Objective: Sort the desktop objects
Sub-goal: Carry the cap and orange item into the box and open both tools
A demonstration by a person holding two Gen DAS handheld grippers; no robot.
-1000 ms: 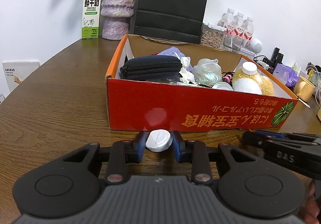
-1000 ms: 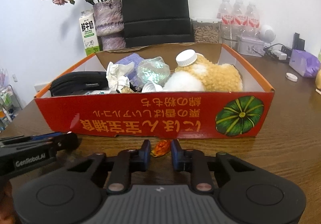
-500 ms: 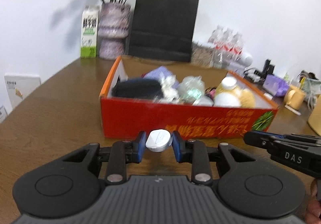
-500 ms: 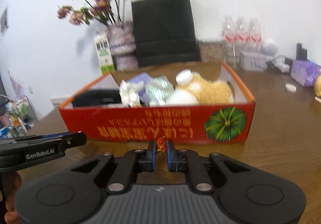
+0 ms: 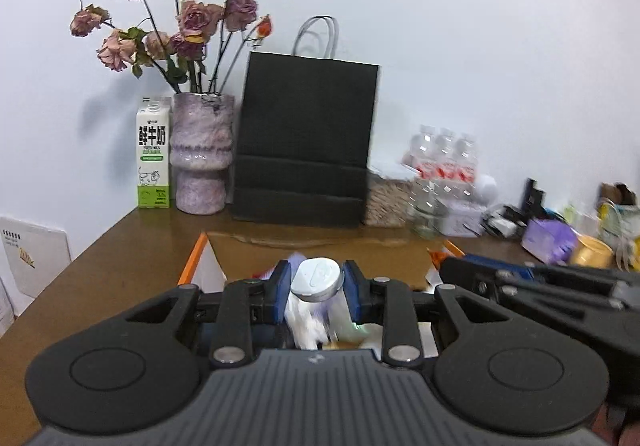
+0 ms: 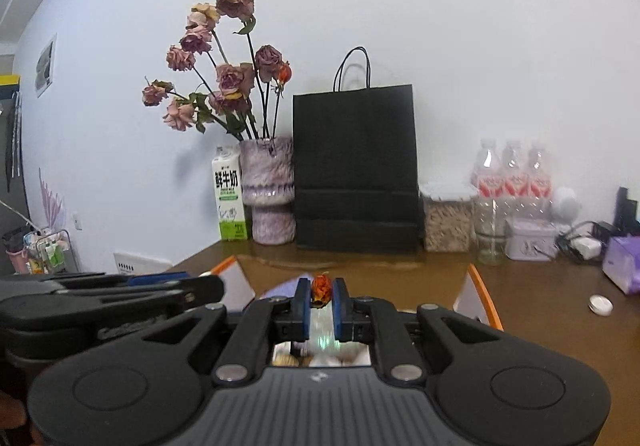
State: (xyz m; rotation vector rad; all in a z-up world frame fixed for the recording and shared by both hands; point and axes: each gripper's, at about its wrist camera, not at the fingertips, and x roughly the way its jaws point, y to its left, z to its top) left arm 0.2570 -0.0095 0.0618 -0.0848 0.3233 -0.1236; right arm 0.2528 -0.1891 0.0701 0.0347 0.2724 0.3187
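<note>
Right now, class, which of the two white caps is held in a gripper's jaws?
The white cap clamped in the left gripper above the box; the other cap lies loose on the table, untouched.

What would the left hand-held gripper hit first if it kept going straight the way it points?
Probably the box's far wall, just beyond the cap the left hand-held gripper holds; if it clears that, the black bag. Depth is unclear.

- The left gripper (image 5: 316, 280) now rides higher, over the open red box (image 5: 193, 260) rather than low at its near front wall, with the white cap (image 5: 318, 279) carried up off the table between its pads.
- The right gripper (image 6: 321, 292) has risen likewise, over the box interior.
- Its jaws stand narrower, pinching the orange wrapper (image 6: 321, 288) lifted from the tabletop.
</note>
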